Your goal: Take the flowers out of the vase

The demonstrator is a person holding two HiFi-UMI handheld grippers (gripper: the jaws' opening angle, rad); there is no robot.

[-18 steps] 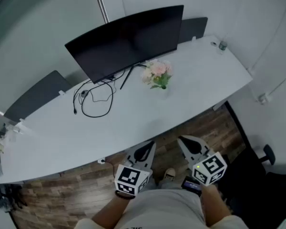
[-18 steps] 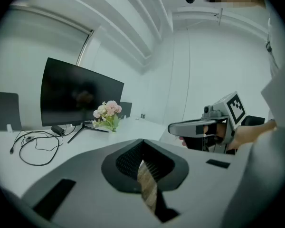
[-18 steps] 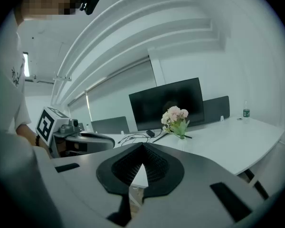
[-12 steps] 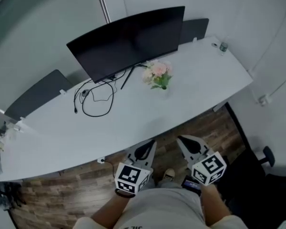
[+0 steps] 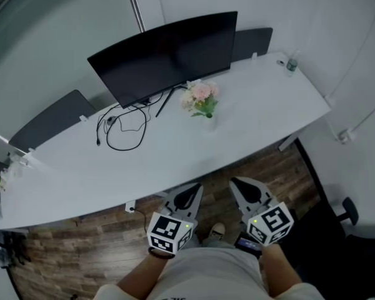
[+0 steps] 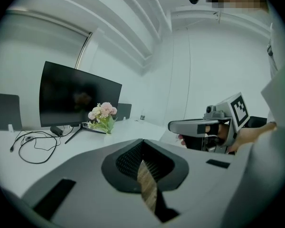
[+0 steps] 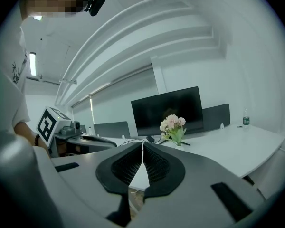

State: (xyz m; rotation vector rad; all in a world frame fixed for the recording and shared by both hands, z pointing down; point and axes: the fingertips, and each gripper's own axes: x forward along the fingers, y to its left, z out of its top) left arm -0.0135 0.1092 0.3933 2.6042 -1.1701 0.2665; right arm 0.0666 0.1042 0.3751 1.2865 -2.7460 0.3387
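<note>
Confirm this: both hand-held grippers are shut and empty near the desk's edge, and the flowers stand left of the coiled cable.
Wrong side: the head view shows the flowers right of the coiled cable. The left hand-held gripper and right hand-held gripper are indeed shut and empty near the edge of the desk.

Desk (image 5: 194, 158) top is smooth, matt white; floor (image 5: 75, 255) is brown, grained wood plank; monitor (image 5: 169, 52) screen is dark, faintly glossy; left gripper (image 5: 198, 186) and right gripper (image 5: 233, 181) shells are matt grey plastic (pads (image 6: 128, 159) ribbed black); flowers (image 5: 200, 95) look soft, matt.
</note>
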